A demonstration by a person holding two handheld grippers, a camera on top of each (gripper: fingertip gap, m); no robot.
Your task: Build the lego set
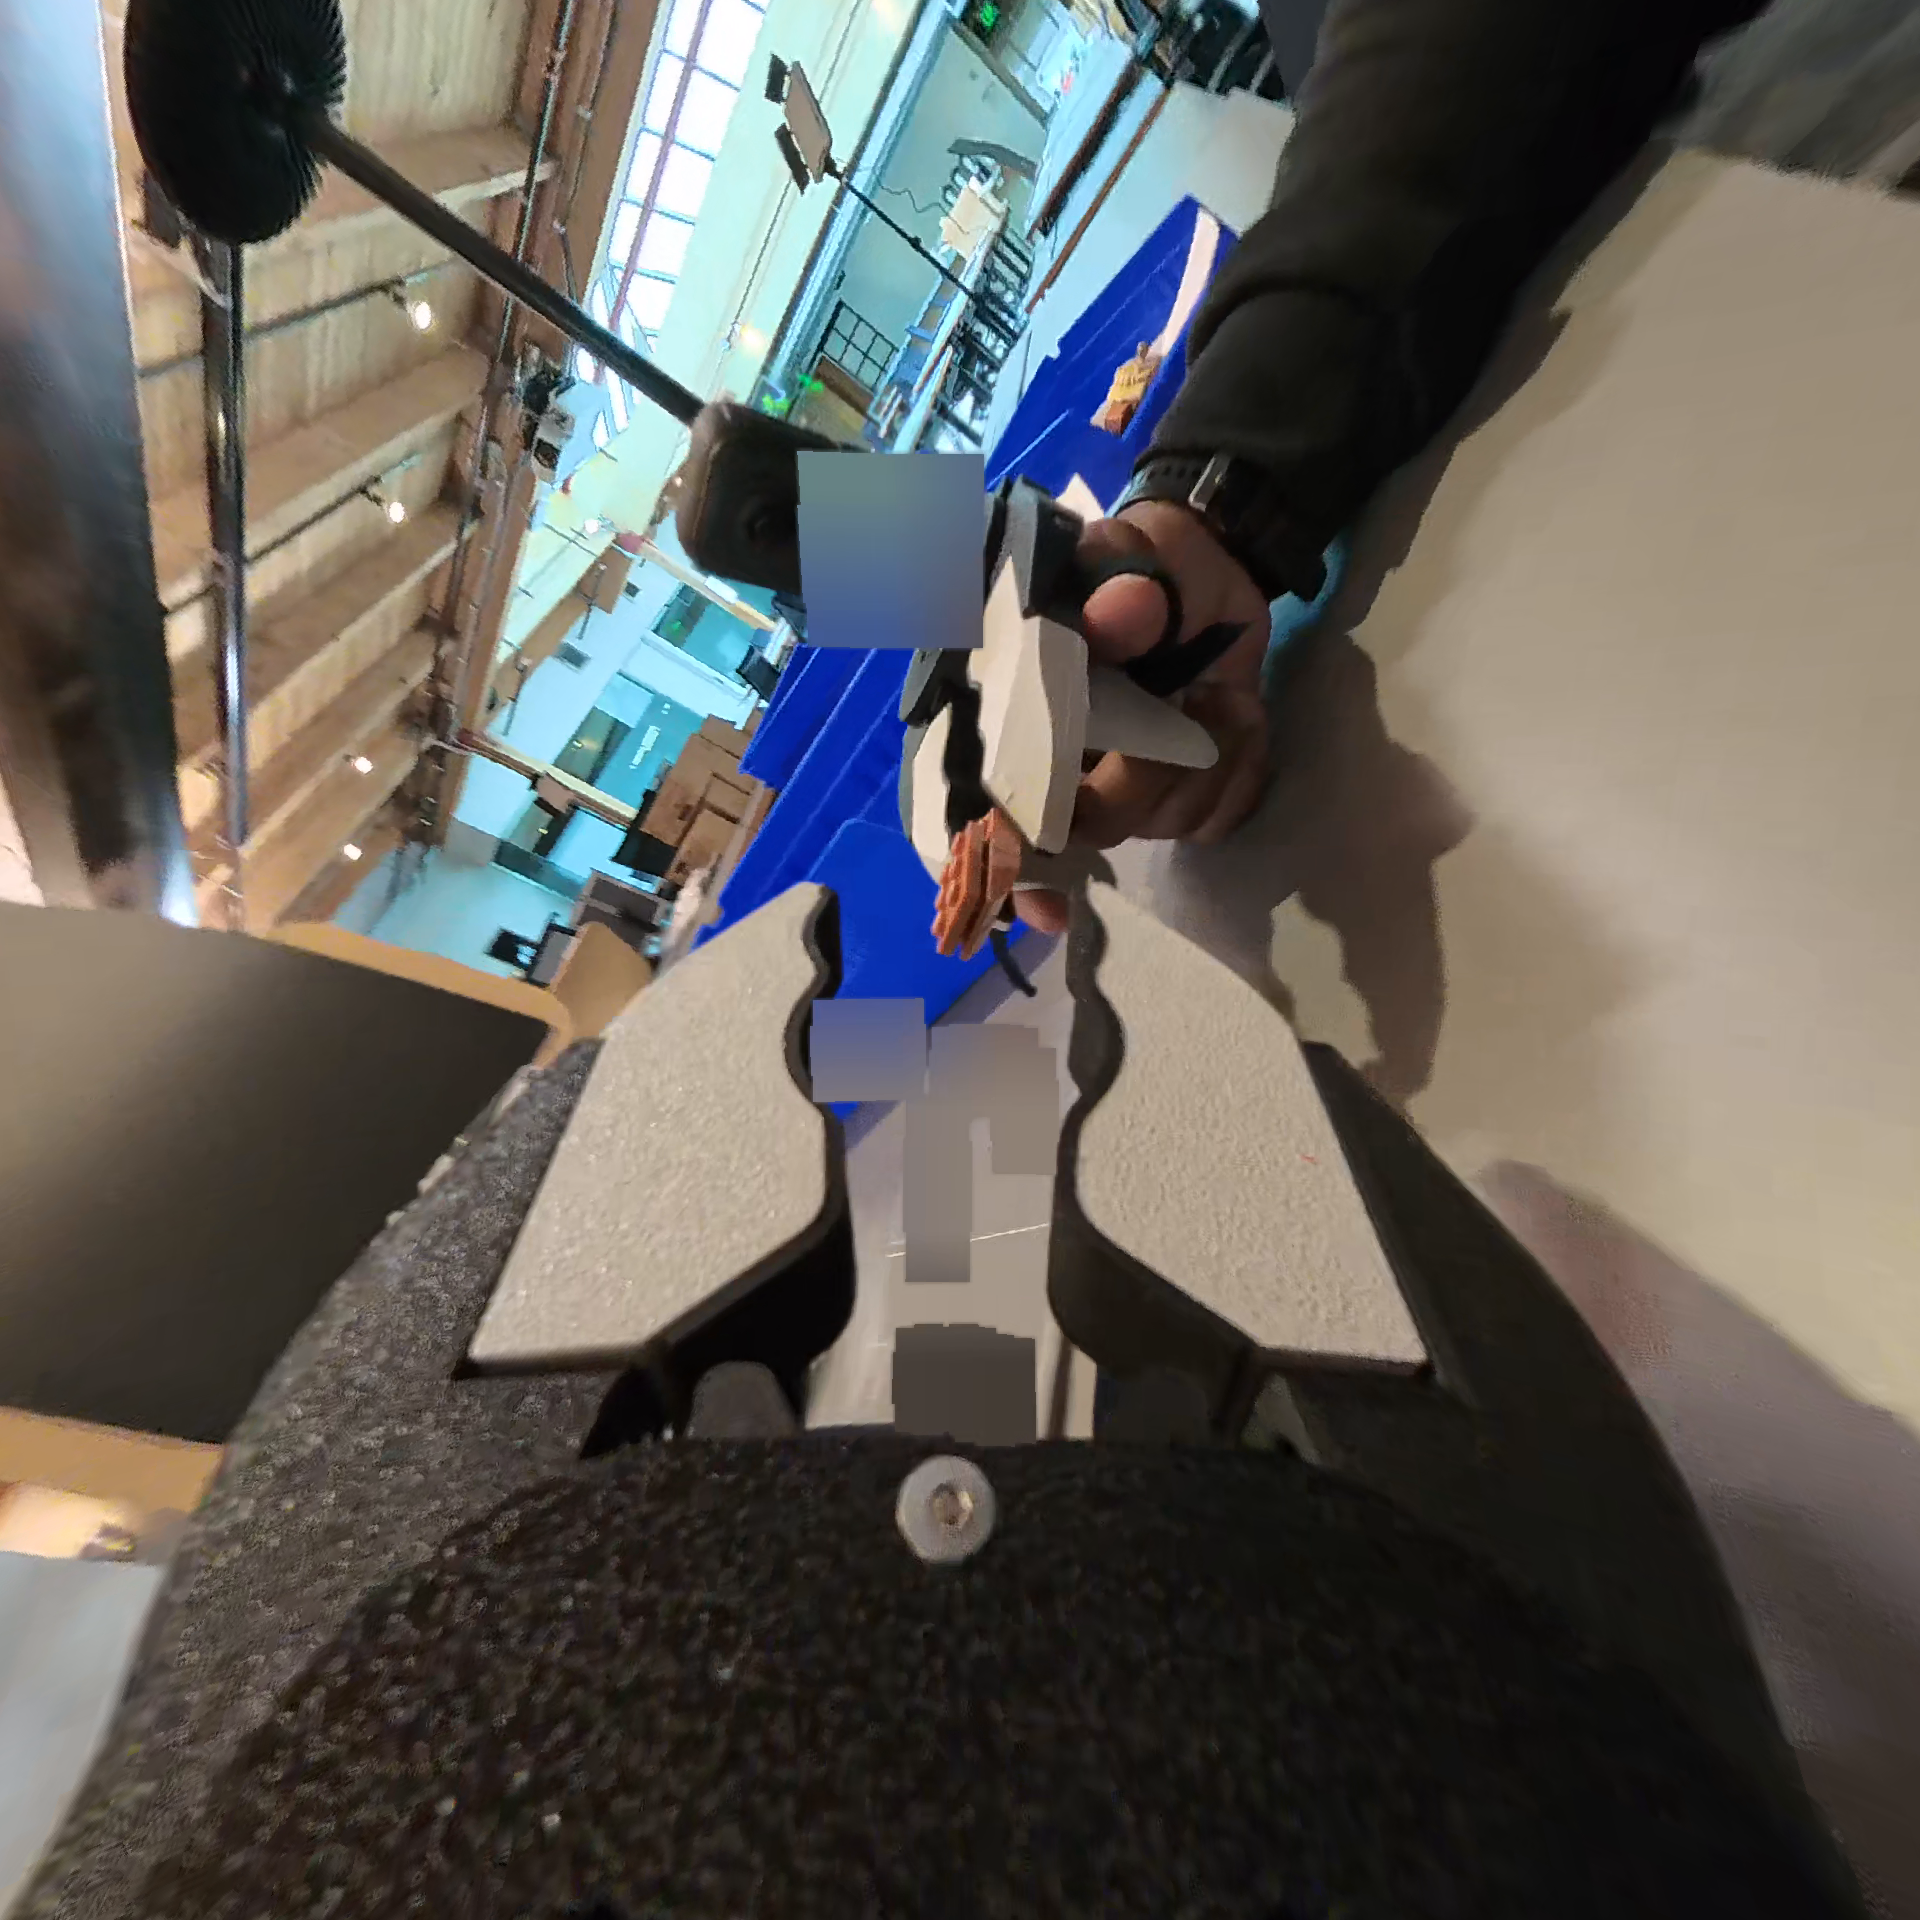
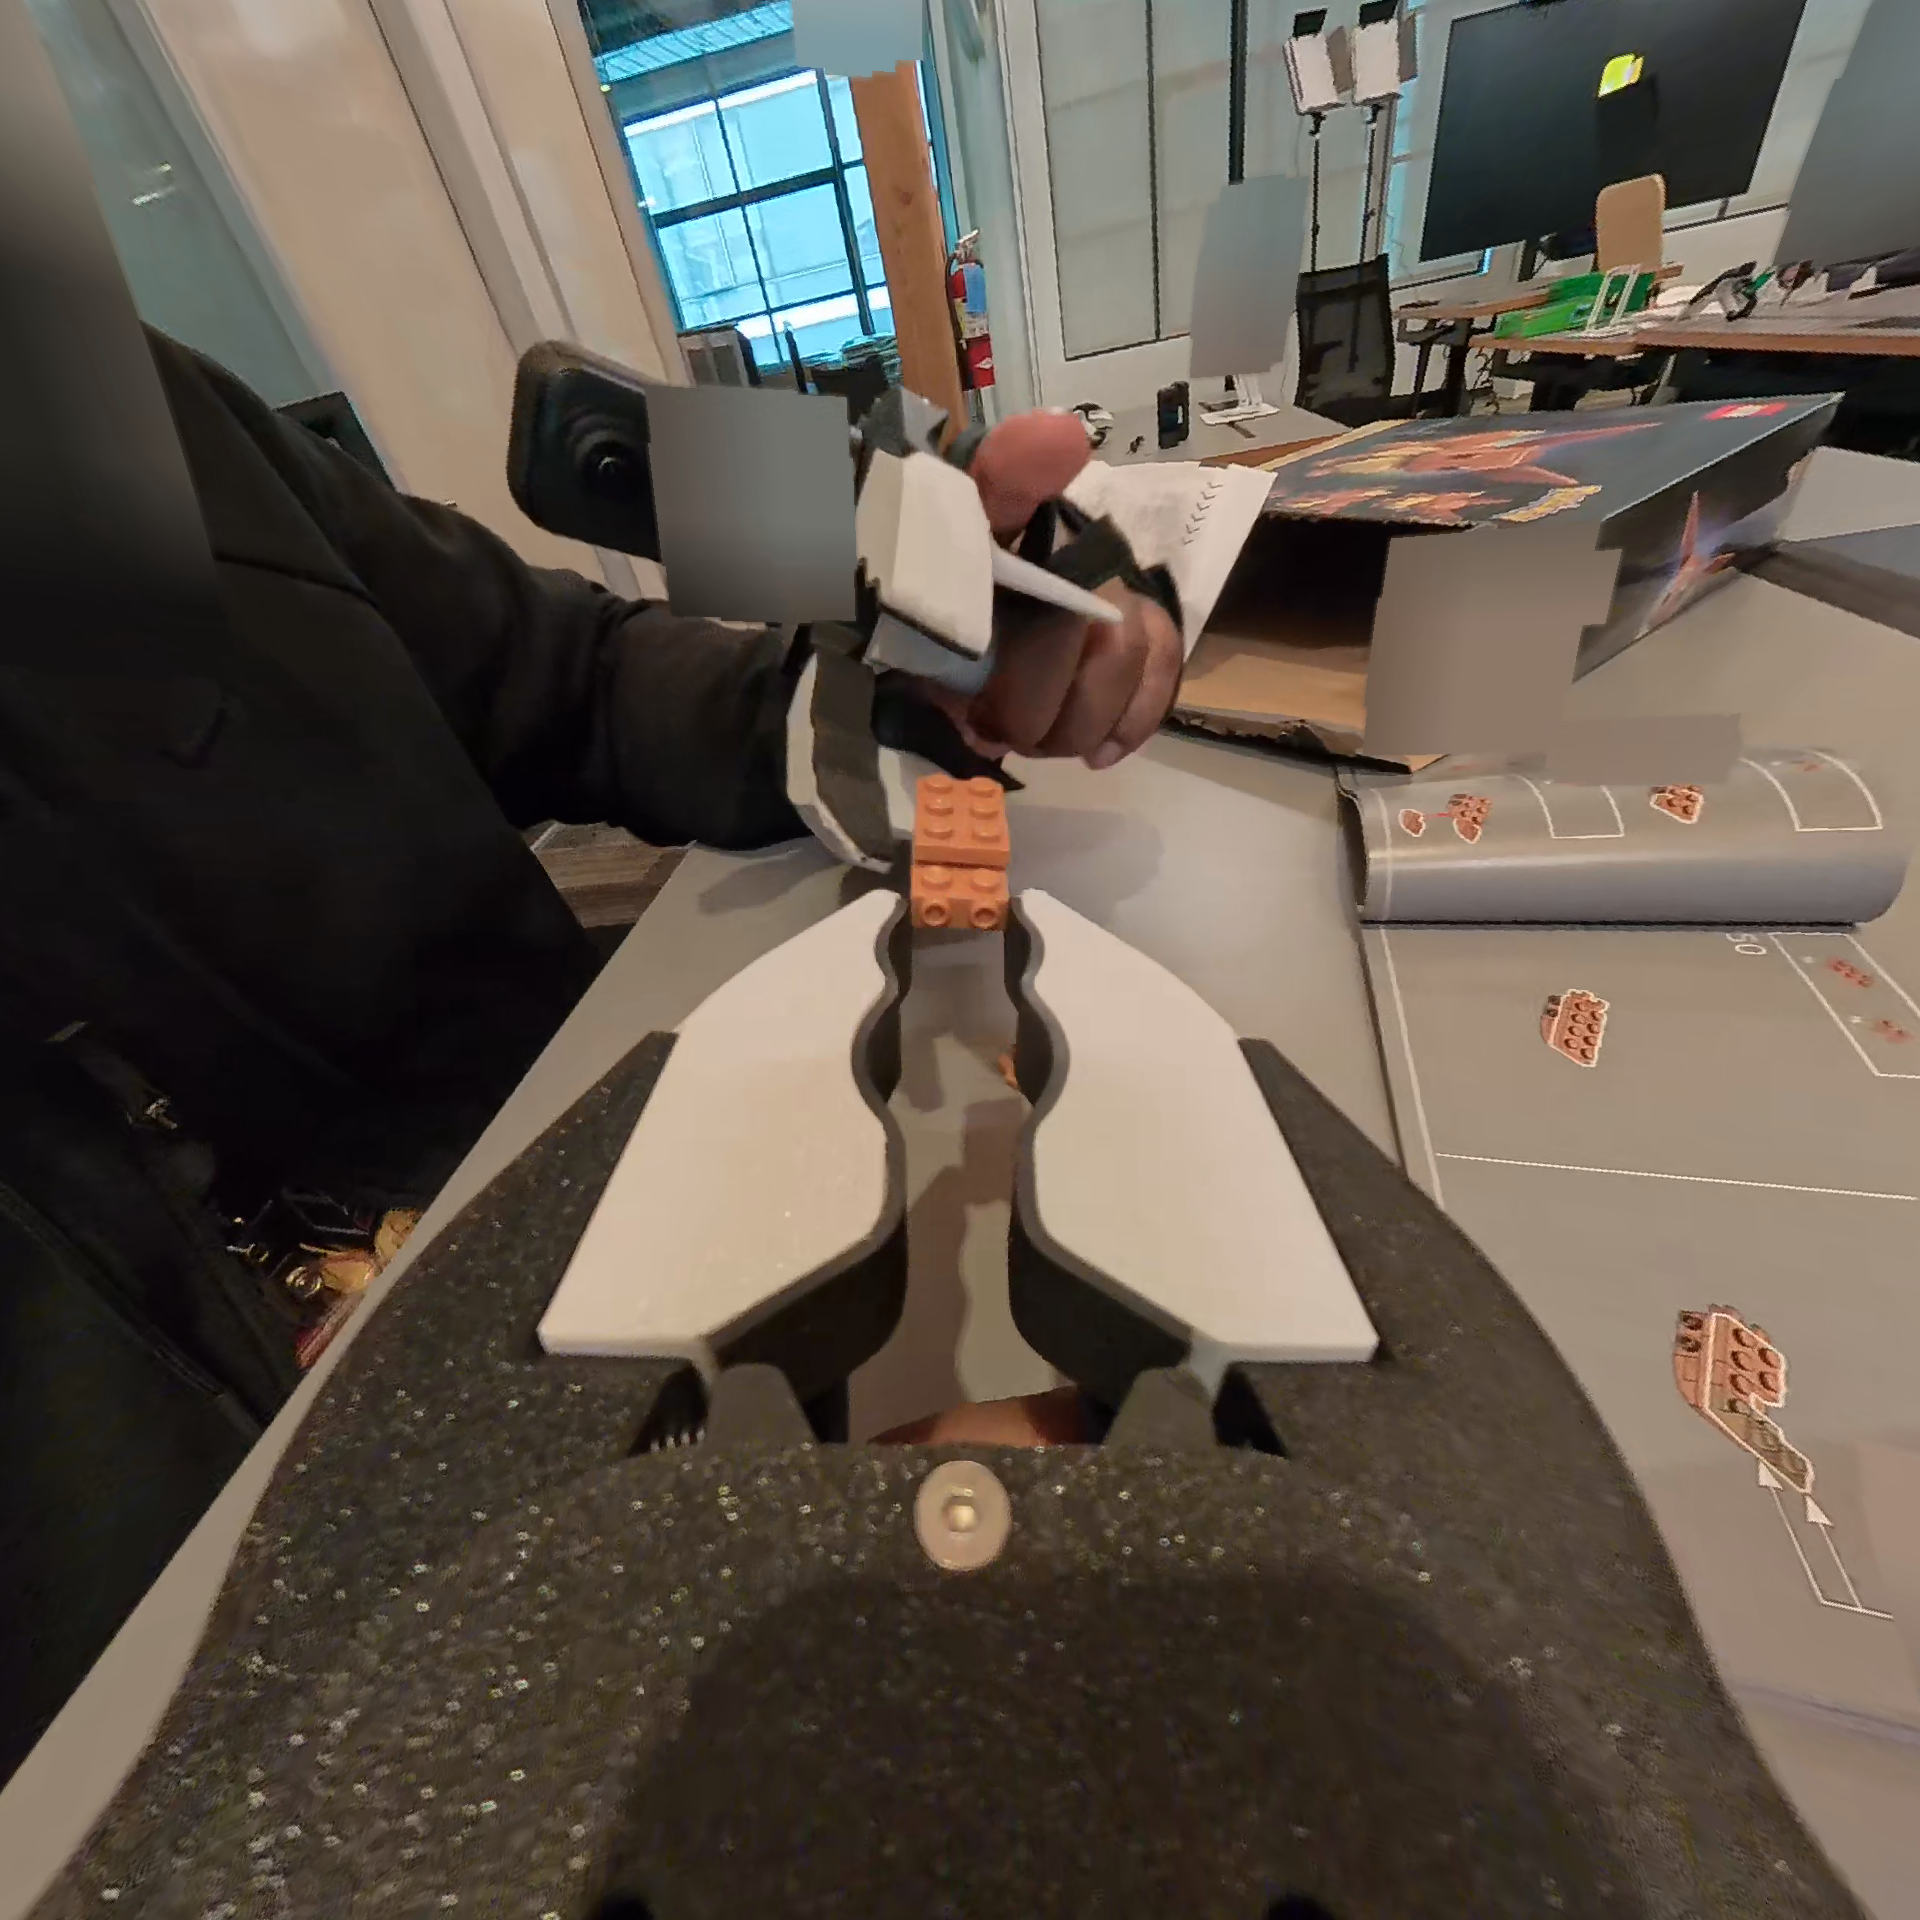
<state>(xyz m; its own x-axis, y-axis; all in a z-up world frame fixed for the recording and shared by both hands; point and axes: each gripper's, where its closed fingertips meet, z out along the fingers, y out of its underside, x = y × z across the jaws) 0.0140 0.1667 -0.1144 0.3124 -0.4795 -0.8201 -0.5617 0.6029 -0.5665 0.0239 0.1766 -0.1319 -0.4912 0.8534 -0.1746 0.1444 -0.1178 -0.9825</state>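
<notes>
My right gripper [image 2: 963, 914] is shut on a small orange brick [image 2: 961, 902] at its fingertips, above the grey table [image 2: 1195, 935]. A second orange brick [image 2: 961, 821] sits joined on the far side of it. My left gripper [image 1: 951, 914] is open, its pads wide apart and bare. The orange bricks [image 1: 971, 883] sit just ahead of its tips, held by the right gripper [image 1: 987, 847]. In the right wrist view one finger [image 2: 836, 790] of the left gripper stands just left of the upper brick; its other finger is hidden.
An open cardboard box with a printed lid [image 2: 1455, 488] lies at the back right. A curled grey sheet [image 2: 1621, 862] and a grey mat with printed brick pictures [image 2: 1662, 1091] cover the right side. Blue bins [image 1: 831, 748] stand beyond. A person's dark sleeve [image 2: 416, 675] is at the left. The tips of both grippers are at nearly the same place.
</notes>
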